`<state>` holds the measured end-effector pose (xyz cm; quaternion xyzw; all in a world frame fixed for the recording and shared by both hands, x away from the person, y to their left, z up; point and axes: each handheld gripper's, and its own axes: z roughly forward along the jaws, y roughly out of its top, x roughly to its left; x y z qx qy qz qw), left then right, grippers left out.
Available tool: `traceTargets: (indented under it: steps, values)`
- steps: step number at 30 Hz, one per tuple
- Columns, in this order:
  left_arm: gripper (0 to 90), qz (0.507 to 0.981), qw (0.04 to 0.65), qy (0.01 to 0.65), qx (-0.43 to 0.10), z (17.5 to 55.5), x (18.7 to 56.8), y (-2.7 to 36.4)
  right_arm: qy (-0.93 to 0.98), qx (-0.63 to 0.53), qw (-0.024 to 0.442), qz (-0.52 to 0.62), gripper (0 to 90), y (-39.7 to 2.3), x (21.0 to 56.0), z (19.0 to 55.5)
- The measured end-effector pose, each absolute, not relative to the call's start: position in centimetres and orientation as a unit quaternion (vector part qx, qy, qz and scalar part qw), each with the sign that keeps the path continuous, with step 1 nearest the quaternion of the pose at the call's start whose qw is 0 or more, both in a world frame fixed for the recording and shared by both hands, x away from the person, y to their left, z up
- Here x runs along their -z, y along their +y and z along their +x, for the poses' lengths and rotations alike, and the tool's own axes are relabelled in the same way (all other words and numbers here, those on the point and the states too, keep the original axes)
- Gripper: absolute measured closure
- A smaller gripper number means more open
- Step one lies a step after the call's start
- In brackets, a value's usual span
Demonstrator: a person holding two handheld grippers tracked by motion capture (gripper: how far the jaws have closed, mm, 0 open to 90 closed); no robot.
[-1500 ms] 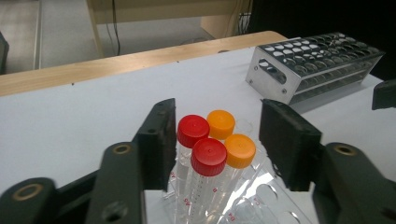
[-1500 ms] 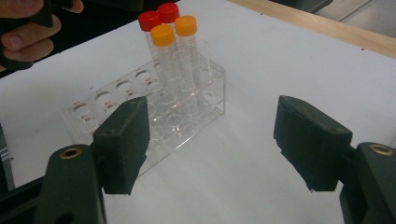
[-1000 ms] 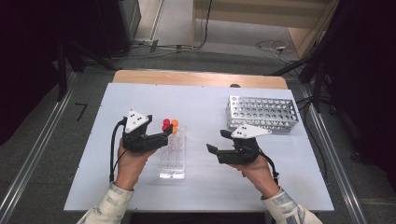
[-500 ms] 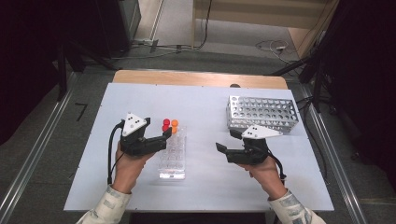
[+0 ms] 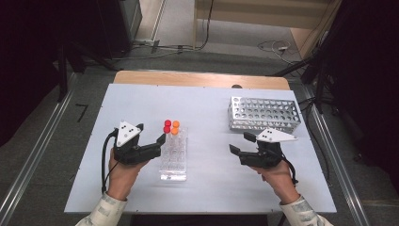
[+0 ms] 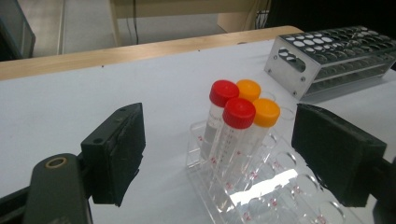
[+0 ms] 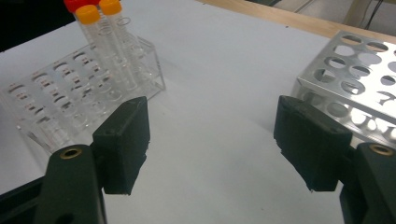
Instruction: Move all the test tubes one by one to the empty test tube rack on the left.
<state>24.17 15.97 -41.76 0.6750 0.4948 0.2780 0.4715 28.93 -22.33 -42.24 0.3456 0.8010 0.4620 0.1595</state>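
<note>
Left of centre in the high view, the left gripper [image 5: 162, 142] was held at the near-left side of the clear plastic rack [image 5: 173, 157], its jaws spread wide and nothing pinched between them. Along its own view, the left gripper [image 6: 219, 154] was seen with both black pads apart on either side of the four capped tubes [image 6: 238, 122], two red-capped and two orange-capped, which stood upright together at the far end of the rack [image 6: 261, 191]; no pad was touching a tube. Whether one jaw tip brushed the rack's edge could not be told from above.

Right of centre in the high view, the right gripper [image 5: 241, 143] was held over bare white table [image 5: 211, 108], well apart from the clear rack and just in front of the metal rack [image 5: 263, 114]. In its own view the right gripper [image 7: 212, 144] was seen with jaws spread wide and empty, the tubes [image 7: 109, 37] at the upper left and the metal rack [image 7: 355, 70] at the right.
</note>
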Motion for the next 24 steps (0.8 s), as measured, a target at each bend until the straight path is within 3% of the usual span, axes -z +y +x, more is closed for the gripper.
traceTargets:
  steps: [24]
  values:
    - [17.7, 0.662, 0.451, 0.519, -0.299, 21.8, 44.2, 18.5, 0.785, -0.438, 0.194, 0.393, 25.1, -28.4, 43.9, 27.9]
